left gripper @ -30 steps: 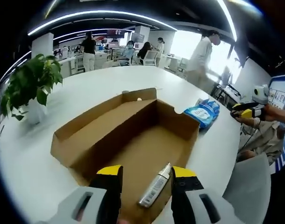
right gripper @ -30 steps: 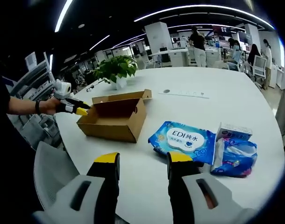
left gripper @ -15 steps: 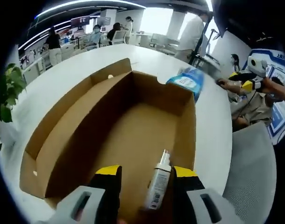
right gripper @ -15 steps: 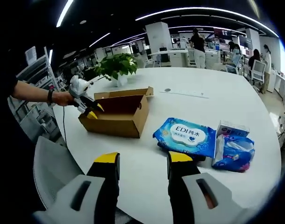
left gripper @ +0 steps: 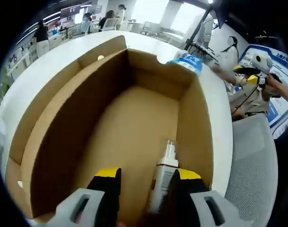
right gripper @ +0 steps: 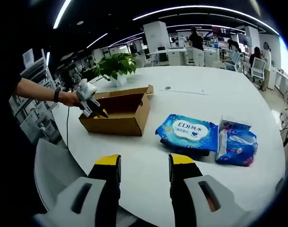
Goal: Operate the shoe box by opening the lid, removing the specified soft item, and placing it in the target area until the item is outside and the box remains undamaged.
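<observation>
The open cardboard shoe box [left gripper: 63,94] has its lid flap folded out to the left. On its floor lies a white spray bottle [left gripper: 164,177]. My left gripper [left gripper: 148,176] is open and dips into the box's near end, with the bottle between its jaws, close to the right one. In the right gripper view the box [right gripper: 118,113] stands at the table's left, and a hand holds the left gripper [right gripper: 97,111] at its near corner. A blue soft wipes pack [right gripper: 189,132] lies on the table outside the box. My right gripper [right gripper: 144,165] is open above the table's near edge, holding nothing.
Two tissue packs [right gripper: 236,144] lie right of the wipes pack. A potted plant [right gripper: 115,66] stands behind the box. Grey mesh chairs [right gripper: 49,175] [left gripper: 252,165] sit at the table's edge. The right gripper [left gripper: 255,71] shows in a hand beyond the box. People work in the background.
My left gripper has pushed forward and down into the box, so the bottle now lies between its jaws. The right gripper has barely moved.
</observation>
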Motion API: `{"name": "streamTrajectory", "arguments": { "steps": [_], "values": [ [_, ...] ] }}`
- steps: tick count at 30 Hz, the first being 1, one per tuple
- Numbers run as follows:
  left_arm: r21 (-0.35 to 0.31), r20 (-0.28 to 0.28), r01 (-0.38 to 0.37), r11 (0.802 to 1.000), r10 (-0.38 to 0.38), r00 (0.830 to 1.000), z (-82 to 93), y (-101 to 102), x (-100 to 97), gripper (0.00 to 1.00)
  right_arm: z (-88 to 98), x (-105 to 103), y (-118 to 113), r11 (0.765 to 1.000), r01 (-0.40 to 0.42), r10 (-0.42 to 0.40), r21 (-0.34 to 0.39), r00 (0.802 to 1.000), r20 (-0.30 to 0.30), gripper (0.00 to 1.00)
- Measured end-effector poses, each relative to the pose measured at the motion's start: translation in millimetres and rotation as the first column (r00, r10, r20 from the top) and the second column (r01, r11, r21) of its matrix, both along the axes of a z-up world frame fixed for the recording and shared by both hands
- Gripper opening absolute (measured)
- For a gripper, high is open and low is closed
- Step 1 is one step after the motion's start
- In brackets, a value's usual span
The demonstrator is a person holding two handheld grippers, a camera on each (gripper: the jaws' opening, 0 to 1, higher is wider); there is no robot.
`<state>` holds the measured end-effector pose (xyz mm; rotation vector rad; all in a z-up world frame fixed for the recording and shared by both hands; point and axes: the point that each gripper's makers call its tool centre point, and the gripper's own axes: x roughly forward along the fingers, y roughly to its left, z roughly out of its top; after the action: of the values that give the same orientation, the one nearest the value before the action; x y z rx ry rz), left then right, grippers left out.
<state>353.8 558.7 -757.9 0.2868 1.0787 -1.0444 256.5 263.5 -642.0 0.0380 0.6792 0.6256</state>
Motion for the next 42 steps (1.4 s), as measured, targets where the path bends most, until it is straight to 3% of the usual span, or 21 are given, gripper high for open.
{"name": "streamTrajectory", "arguments": {
  "steps": [7,16,19,27,29,32,37,39,42],
  "values": [
    [-0.006,-0.008,0.013,1.000,-0.013,1.000,-1.5,0.3,0.7,0.51,-4.5,-4.8,4.0,1.000,-0.008,0.008,-0.011,1.000,-0.009,0.37],
    [0.073,0.064,0.081,0.994,-0.086,0.994,2.3,12.8,3.8,0.53,-5.6,-3.5,8.1,1.000,0.003,-0.003,0.001,1.000,-0.012,0.36],
    [0.114,0.111,0.112,0.987,-0.124,0.986,5.4,18.2,7.4,0.52,-7.1,-4.7,10.2,1.000,0.000,0.000,-0.002,1.000,-0.014,0.35],
    [0.132,0.127,0.178,0.975,-0.194,0.973,4.2,19.3,-2.9,0.49,-7.9,-7.7,17.0,1.000,-0.007,0.007,0.008,1.000,-0.016,0.35],
    [0.160,0.130,0.237,0.958,-0.258,0.957,-0.1,17.5,-9.7,0.49,-10.1,-9.2,19.5,1.000,-0.014,0.014,0.005,1.000,-0.023,0.35],
    [0.202,0.151,0.267,0.942,-0.300,0.942,-4.9,17.0,-9.6,0.44,-10.3,-10.7,21.9,1.000,-0.019,0.019,0.002,1.000,-0.024,0.35],
    [0.174,0.144,0.248,0.953,-0.274,0.951,-9.7,8.7,-8.1,0.31,-9.5,-12.3,25.1,1.000,-0.018,0.018,0.004,0.999,-0.026,0.34],
    [0.155,0.117,0.206,0.966,-0.225,0.967,-15.7,7.5,-10.1,0.22,-10.4,-16.2,27.9,0.999,-0.037,0.037,-0.007,0.999,-0.030,0.35],
    [0.096,0.079,0.155,0.983,-0.163,0.984,-14.1,2.1,-12.3,0.20,-9.5,-19.1,27.9,0.999,-0.039,0.038,-0.011,0.999,-0.030,0.35]
  ]
}}
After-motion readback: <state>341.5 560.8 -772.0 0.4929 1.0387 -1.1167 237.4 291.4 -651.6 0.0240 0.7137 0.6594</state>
